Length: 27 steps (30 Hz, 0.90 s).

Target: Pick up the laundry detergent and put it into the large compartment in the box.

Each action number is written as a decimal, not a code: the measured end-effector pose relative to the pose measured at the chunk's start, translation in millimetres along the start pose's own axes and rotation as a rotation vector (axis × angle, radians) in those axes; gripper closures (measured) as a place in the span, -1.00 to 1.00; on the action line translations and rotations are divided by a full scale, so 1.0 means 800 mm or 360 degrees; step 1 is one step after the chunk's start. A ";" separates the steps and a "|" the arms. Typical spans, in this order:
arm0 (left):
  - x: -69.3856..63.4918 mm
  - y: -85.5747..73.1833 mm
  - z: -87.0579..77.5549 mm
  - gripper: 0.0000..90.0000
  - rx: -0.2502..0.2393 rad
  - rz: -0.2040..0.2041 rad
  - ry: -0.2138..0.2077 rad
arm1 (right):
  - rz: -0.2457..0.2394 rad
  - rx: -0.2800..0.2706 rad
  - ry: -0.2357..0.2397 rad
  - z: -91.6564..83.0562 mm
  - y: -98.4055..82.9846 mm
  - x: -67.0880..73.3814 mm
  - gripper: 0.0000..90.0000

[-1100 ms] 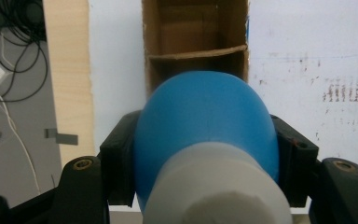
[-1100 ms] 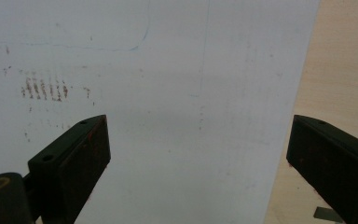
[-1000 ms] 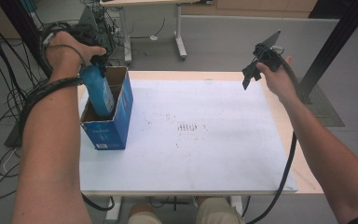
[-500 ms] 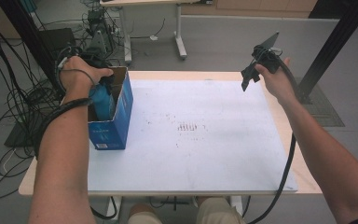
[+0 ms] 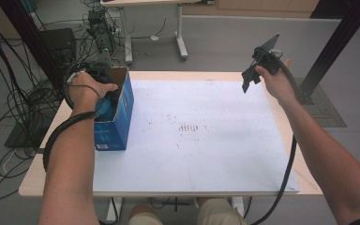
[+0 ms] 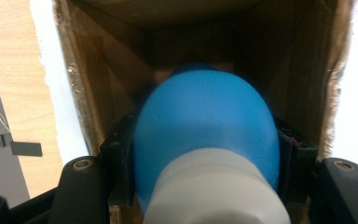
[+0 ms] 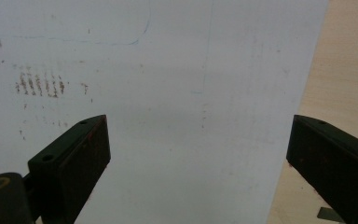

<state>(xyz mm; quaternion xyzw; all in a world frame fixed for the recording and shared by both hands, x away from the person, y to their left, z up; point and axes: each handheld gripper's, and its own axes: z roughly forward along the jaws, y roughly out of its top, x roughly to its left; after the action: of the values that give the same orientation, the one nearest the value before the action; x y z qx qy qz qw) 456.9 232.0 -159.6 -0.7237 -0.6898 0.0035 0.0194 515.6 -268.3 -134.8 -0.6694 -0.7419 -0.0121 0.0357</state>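
A blue cardboard box [image 5: 119,119] with an open top stands at the left of the white sheet [image 5: 192,136]. My left gripper [image 5: 104,101] reaches down into it, shut on a blue bottle [image 6: 205,126] with a white cap [image 6: 214,191]; in the high view the bottle [image 5: 106,107] peeks out under the hand. The left gripper view looks down the brown inside walls of the box [image 6: 98,79]. My right gripper [image 5: 249,80] hovers above the sheet's far right corner, open, with nothing between its jaws, as the right gripper [image 7: 198,154] view confirms.
The white sheet covers a wooden table [image 5: 33,183] and bears small brown marks [image 5: 187,127] near its middle. Cables [image 5: 9,103] hang at the left of the table. A black post [image 5: 337,42] stands at the far right.
My left hand has sunk, carrying the blue bottle from above the box rim down into the box. The right hand has kept still.
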 end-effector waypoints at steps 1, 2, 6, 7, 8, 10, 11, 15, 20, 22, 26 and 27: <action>0.000 0.000 0.002 -0.16 -0.0001 -0.0001 0.0002 | 0.0002 0.0002 0.0000 0.000 0.000 0.000 -0.87; -0.001 0.000 0.005 -0.16 0.0007 0.0001 0.0004 | 0.0003 0.0002 0.0001 0.001 0.000 -0.001 -0.87; 0.000 -0.002 0.008 -0.16 -0.0005 0.0000 0.0001 | 0.0005 0.0004 -0.0001 0.001 0.000 -0.002 -0.87; 0.000 -0.001 0.008 -0.16 -0.0001 0.0000 0.0002 | 0.0006 0.0003 -0.0001 0.001 0.000 -0.001 -0.87; -0.001 -0.001 0.008 -0.16 0.0003 0.0002 0.0005 | 0.0003 0.0001 0.0000 0.000 -0.001 -0.001 -0.87; -0.001 -0.001 0.009 -0.17 0.0002 0.0001 0.0007 | 0.0003 -0.0001 0.0003 0.000 -0.001 -0.001 -0.87; -0.001 -0.002 0.009 -0.17 -0.0003 0.0000 0.0006 | 0.0002 0.0000 0.0003 0.000 -0.002 -0.001 -0.87; -0.001 -0.002 0.009 -0.17 -0.0005 -0.0009 0.0006 | 0.0001 0.0001 0.0006 0.000 -0.002 0.000 -0.87; 0.000 -0.002 0.009 -0.17 -0.0006 -0.0021 0.0003 | 0.0000 -0.0004 0.0012 -0.001 -0.003 0.000 -0.87; -0.001 -0.002 0.009 -0.17 -0.0008 -0.0021 0.0004 | -0.0001 -0.0003 0.0012 -0.001 -0.003 -0.001 -0.87; -0.002 -0.001 0.010 -0.17 -0.0010 -0.0018 0.0008 | 0.0004 -0.0003 0.0012 -0.001 -0.003 -0.003 -0.87; -0.002 -0.001 0.010 -0.17 -0.0010 -0.0021 0.0008 | 0.0006 -0.0004 0.0015 -0.001 -0.004 -0.004 -0.87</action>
<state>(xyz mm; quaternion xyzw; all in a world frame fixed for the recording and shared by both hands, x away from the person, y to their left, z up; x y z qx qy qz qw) 455.8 230.4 -167.3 -0.7193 -0.6945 -0.0005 0.0189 513.1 -271.6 -134.0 -0.6709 -0.7404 -0.0161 0.0384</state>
